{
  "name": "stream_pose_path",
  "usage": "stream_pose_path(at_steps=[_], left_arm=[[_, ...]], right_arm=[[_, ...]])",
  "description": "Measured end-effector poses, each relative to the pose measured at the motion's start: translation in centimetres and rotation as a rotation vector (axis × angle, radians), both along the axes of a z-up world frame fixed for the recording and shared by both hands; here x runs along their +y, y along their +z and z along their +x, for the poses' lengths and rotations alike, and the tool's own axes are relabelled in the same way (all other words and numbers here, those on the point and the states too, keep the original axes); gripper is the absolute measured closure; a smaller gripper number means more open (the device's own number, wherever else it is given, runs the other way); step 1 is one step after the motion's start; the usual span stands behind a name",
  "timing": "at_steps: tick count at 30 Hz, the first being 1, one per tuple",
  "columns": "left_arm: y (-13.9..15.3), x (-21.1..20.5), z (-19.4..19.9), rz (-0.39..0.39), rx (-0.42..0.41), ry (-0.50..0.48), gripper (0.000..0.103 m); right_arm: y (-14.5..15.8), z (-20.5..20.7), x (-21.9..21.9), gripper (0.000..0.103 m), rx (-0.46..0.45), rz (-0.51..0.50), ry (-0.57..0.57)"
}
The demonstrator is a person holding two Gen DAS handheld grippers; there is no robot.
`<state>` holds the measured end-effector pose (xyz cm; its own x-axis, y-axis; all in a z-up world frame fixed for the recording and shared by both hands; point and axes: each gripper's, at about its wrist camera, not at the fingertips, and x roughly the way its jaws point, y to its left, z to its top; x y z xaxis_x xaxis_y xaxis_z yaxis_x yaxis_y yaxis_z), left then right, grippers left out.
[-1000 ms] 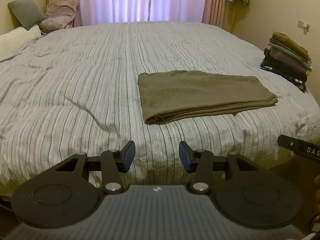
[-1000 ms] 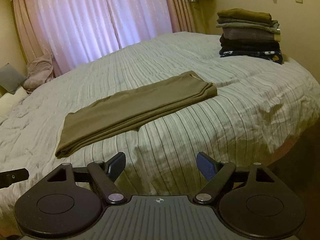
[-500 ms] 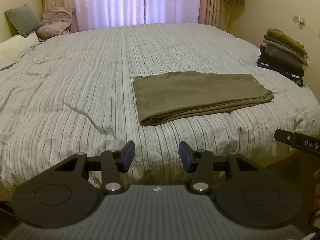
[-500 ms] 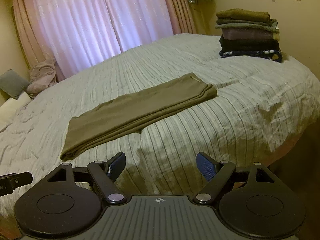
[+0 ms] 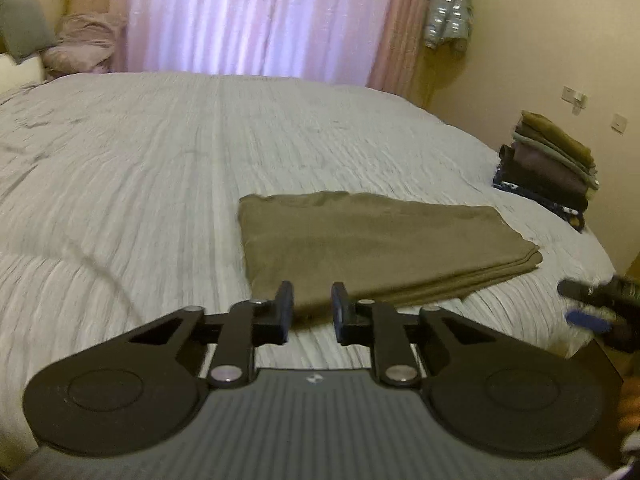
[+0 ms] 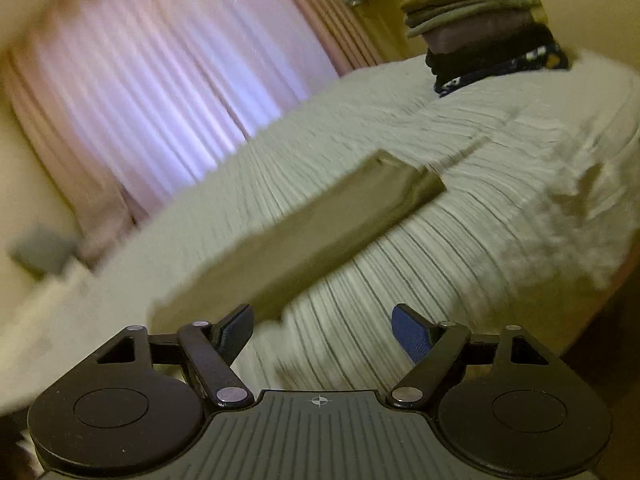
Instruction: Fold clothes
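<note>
An olive-brown garment (image 5: 380, 244) lies folded into a long flat rectangle on the striped grey bed cover (image 5: 140, 184). It also shows, blurred, in the right wrist view (image 6: 316, 224). My left gripper (image 5: 312, 312) is open and empty, just short of the garment's near left corner. My right gripper (image 6: 324, 332) is open wide and empty, near the garment's front edge toward its right end. The right gripper's tip also shows in the left wrist view (image 5: 592, 304).
A stack of several folded clothes (image 5: 548, 168) stands at the bed's far right corner, also in the right wrist view (image 6: 484, 24). Pillows and a pink blanket (image 5: 76, 44) lie at the far left. Pink curtains (image 5: 256, 16) hang behind the bed.
Both grippers have moved forward and down toward the folded garment. The right wrist view has tilted and blurred with motion. The garment has not moved.
</note>
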<state>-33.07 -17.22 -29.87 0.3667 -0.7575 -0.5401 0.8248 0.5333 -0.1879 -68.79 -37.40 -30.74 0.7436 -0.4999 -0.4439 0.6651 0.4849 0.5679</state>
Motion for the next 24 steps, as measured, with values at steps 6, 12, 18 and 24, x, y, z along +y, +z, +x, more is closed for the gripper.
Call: stream_pose_path(at_steps=[6,12,18,24], left_arm=[[-2.7,-4.0,2.9,0.024,0.043,-0.043,0.095],[-5.8,-5.0,4.7,0.054,0.111,-0.034,0.093],[-5.5,-4.3,5.6,0.035,0.148,-0.028,0.094],[-5.1,-3.5,5.7,0.010,0.200,-0.024,0.094]], right_arm=[[-0.4,1.2,-6.0,0.059,-0.148,0.064,-0.020],[-2.2,2.7,-11.9,0.059,-0.156,0.113,-0.066],[-4.2,-0.2,-14.2,0.059,-0.212,0.267,-0.176],[-4.9,-3.2,-14.6,0.059,-0.299,0.346,-0.217]])
